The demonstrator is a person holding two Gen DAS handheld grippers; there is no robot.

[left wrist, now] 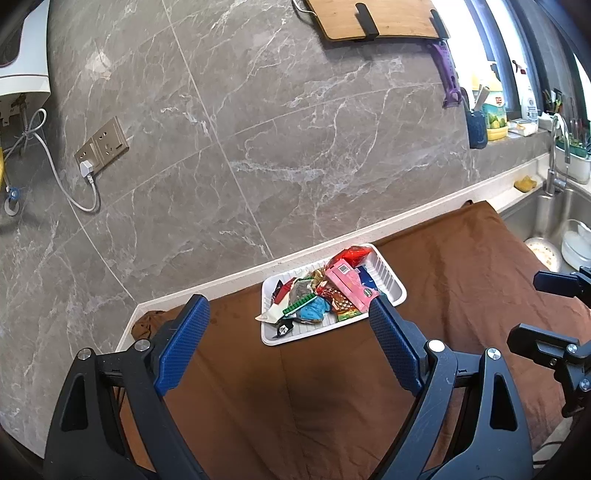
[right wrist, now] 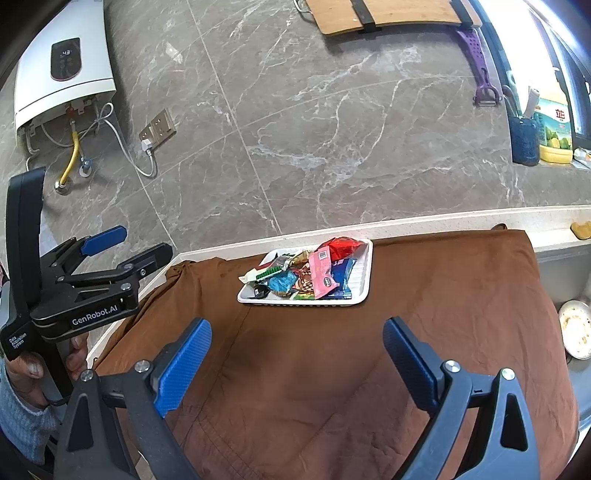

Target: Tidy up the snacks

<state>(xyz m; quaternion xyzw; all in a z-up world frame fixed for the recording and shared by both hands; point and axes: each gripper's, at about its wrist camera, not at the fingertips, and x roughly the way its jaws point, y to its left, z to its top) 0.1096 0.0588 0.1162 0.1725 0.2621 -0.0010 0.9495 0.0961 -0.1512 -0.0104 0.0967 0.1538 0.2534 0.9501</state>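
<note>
A white ribbed tray (left wrist: 393, 284) (right wrist: 364, 273) sits on a brown cloth (left wrist: 461, 258) (right wrist: 443, 288) near the counter's back edge. It holds a heap of snack packets: a pink one (left wrist: 351, 282) (right wrist: 320, 271), a red one (left wrist: 354, 254) (right wrist: 341, 246), a blue one (right wrist: 341, 275) and a teal one (left wrist: 314, 309) (right wrist: 280, 282). My left gripper (left wrist: 290, 306) stands open short of the tray, nothing between its fingers; it also shows at the left of the right wrist view (right wrist: 146, 242). My right gripper (right wrist: 297, 328) is open and empty, in front of the tray.
A steel sink (left wrist: 554, 229) with a tap (left wrist: 554, 155) and dishes lies right of the cloth. Bottles and a dark cup (right wrist: 523, 140) stand on the sill. On the grey marble wall hang a wooden board (left wrist: 376, 16), a water heater (right wrist: 62, 66) and a socket (left wrist: 101, 146).
</note>
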